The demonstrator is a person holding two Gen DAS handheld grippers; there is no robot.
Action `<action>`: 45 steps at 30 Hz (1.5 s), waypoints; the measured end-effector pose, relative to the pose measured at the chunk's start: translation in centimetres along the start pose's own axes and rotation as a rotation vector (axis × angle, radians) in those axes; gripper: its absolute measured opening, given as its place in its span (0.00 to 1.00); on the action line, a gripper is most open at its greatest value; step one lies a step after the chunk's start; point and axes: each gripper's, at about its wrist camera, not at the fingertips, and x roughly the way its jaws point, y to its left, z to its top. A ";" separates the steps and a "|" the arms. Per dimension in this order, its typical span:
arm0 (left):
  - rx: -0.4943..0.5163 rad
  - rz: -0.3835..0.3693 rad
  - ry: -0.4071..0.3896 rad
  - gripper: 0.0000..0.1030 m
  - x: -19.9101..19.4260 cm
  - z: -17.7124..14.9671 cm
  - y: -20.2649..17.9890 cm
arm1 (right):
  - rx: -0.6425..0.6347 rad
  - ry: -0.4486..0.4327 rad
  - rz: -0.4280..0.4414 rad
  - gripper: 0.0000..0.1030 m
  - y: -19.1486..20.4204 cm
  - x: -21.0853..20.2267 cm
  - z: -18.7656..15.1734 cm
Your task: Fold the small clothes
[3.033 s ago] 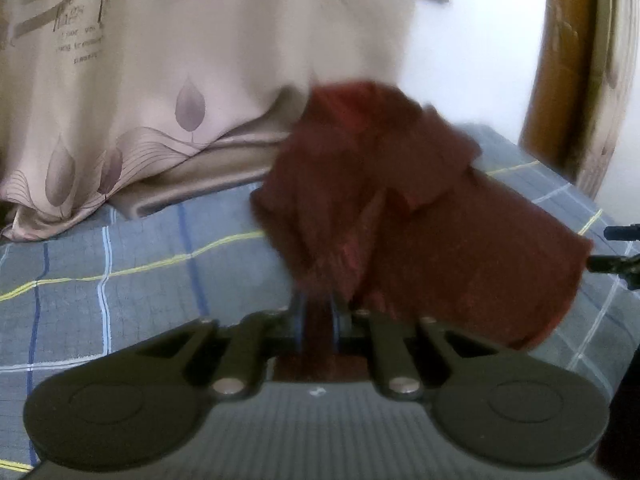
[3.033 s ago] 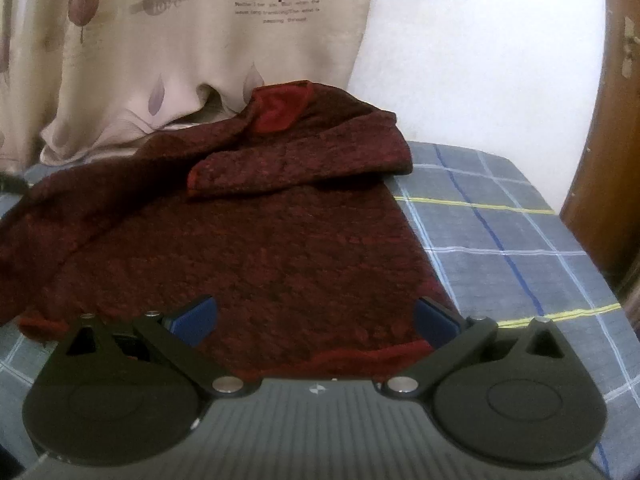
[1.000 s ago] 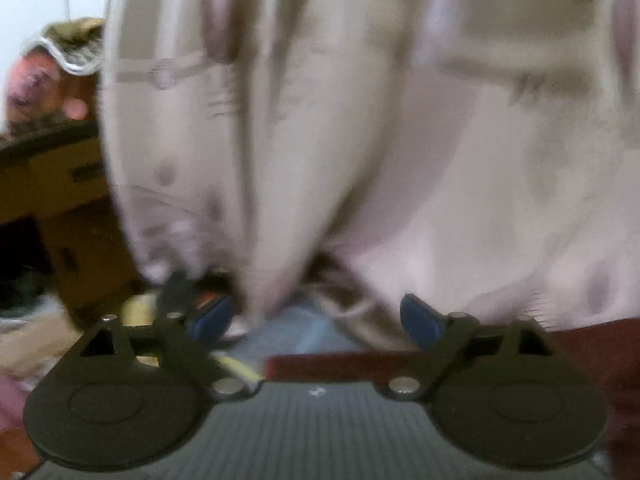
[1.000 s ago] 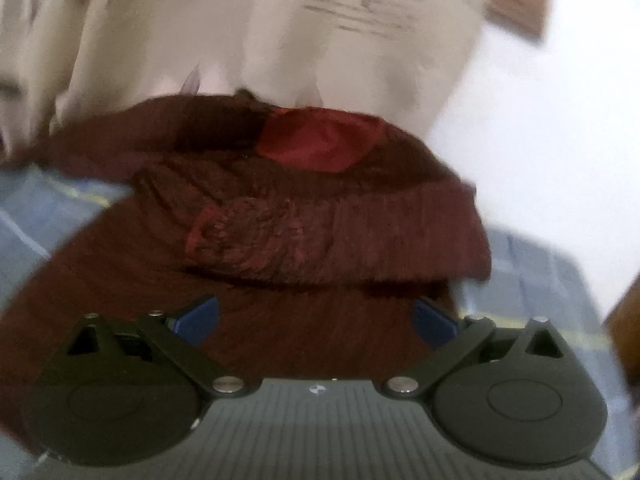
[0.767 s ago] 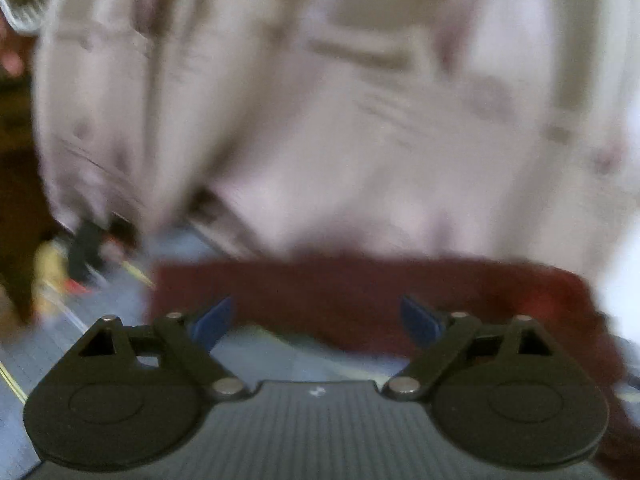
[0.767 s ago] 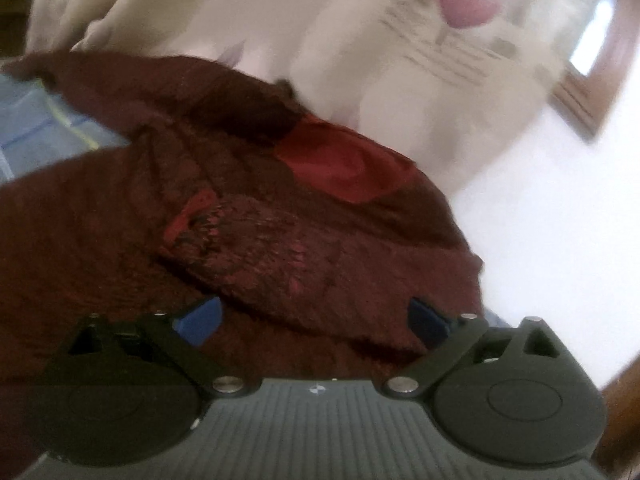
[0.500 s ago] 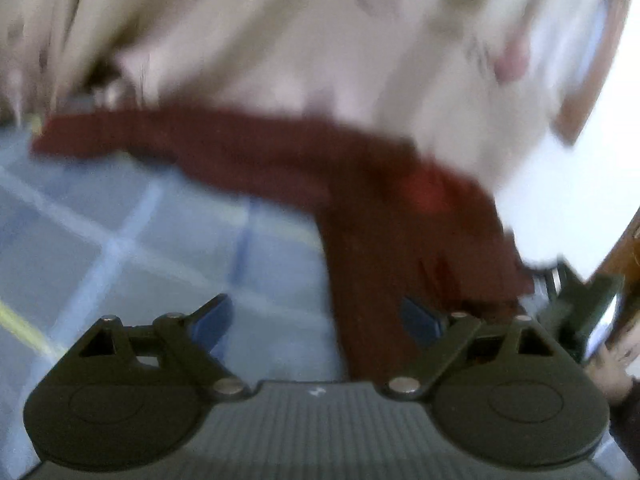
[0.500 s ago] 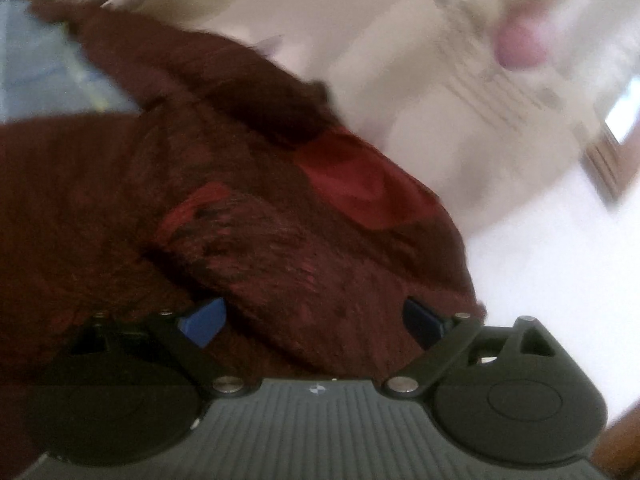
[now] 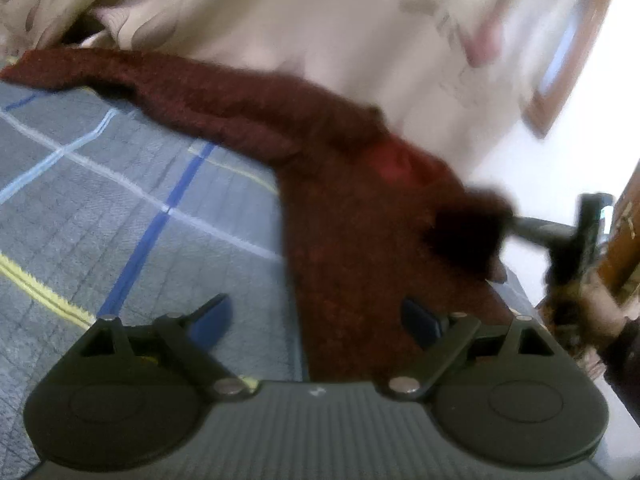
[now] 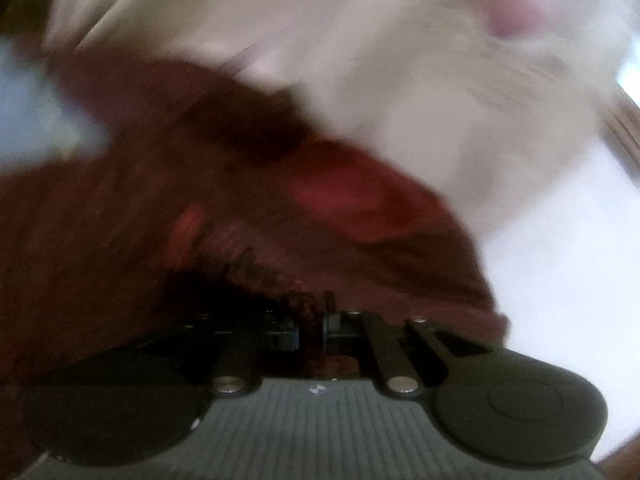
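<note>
**Folding the maroon sweater: right side pinched, left side wide**

Lying across the blue plaid bedspread is the dark maroon sweater, with one sleeve stretched out toward the beige leaf-print curtain. The right gripper has just snapped closed and its jaws pinch a fold of the knit. That view is pretty blurry, but fabric clearly sits between the pads. The left gripper hangs with its jaws spread wide and nothing in them, right at the sweater's near edge. From the left view, the other tool shows at the far right with a bunch of sweater lifted.
</note>
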 end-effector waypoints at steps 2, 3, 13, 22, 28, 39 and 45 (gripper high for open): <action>-0.015 -0.010 -0.010 0.89 0.0 0.1 0.2 | 0.197 -0.022 -0.042 0.08 -6.1 -1.1 0.4; -0.012 -0.011 -0.011 0.90 0.0 0.1 0.2 | 0.279 -0.032 -0.060 0.08 -9.0 -1.7 0.2; 0.002 -0.001 -0.019 0.91 0.1 -0.2 -0.3 | 0.934 0.034 -0.314 0.13 -35.0 -5.2 -9.4; -0.058 -0.088 0.052 0.91 0.2 0.7 0.3 | 1.146 0.102 -0.136 0.77 -33.3 -9.3 -20.3; -0.024 -0.173 0.169 0.91 0.8 0.7 -0.1 | 0.964 0.280 0.344 0.77 -18.9 -14.7 -20.9; 0.003 -0.372 0.316 0.92 2.6 0.0 -1.5 | 0.851 0.314 0.481 0.28 -10.7 -16.7 -19.4; -0.092 -0.306 0.386 0.12 5.0 -0.9 -1.3 | 0.967 0.318 0.518 0.18 -10.3 -16.6 -20.9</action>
